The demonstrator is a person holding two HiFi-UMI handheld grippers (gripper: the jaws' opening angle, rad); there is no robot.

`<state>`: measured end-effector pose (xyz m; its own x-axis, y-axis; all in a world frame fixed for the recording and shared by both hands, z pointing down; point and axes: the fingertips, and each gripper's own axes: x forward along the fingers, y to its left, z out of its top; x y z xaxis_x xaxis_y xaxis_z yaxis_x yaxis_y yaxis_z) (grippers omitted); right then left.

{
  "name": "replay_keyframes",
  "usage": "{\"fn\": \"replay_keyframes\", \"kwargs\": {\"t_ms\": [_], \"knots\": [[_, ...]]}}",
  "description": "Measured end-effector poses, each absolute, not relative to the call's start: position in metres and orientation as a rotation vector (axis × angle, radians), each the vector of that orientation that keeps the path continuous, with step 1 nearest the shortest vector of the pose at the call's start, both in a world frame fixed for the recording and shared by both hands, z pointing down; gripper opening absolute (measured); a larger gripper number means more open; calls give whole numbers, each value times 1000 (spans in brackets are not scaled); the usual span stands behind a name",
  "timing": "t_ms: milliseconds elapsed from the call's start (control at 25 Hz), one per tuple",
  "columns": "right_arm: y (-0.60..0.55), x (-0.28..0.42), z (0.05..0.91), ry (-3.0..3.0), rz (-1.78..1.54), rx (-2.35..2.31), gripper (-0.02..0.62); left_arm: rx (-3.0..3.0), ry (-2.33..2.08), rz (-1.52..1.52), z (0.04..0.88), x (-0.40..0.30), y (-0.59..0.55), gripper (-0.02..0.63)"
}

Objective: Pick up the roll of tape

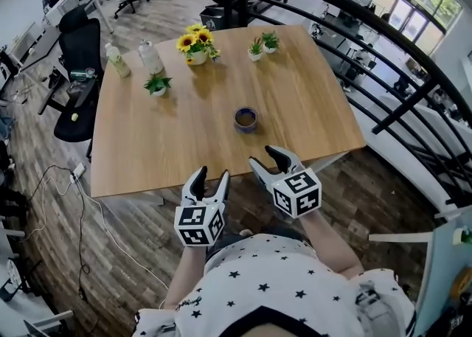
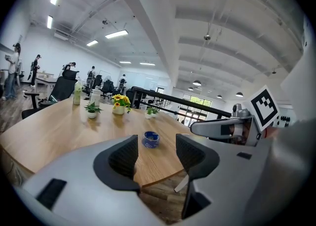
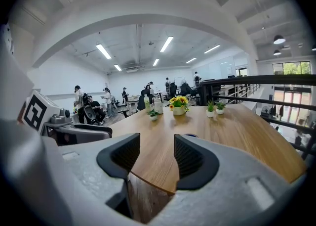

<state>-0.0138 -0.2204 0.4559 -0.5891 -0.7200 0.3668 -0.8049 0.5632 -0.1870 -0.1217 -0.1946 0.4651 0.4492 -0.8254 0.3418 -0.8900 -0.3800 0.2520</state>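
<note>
Two tools are hanging over the near edge of the wooden bench (image 1: 302, 99). The left tool (image 1: 212, 178) is holding its jaws wide apart, and nothing is sitting between them. The right tool (image 1: 264, 157) is gaping open too and is gripping nothing. Both are pointing across the bench and a little down.

The roll of tape (image 1: 245, 118) is lying flat near the middle of the bench. It is just ahead of the right tool and is not touching either tool. It is looking blue on the outside, and its round hole is facing up.

Farther back, a big white pot (image 1: 197, 57) is holding yellow sunflowers (image 1: 195, 39). A small left pot (image 1: 158, 91) is holding a little green plant. Right of the sunflowers, a near small pot (image 1: 255, 56) and a far small pot (image 1: 271, 49) are standing side by side, each holding a green plant. A pale bottle (image 1: 116, 61) and a clear bottle (image 1: 150, 57) are standing near the far left corner. I cannot tell what is inside them.
</note>
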Motion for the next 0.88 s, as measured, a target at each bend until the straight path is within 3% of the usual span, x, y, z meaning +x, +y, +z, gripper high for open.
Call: {"fn": "replay_keyframes", "kwargs": {"t_ms": [880], "knots": [[-317,-3,488,-2486,504,1244,198,2217,-1463,237,494,-120,-255,219]]}}
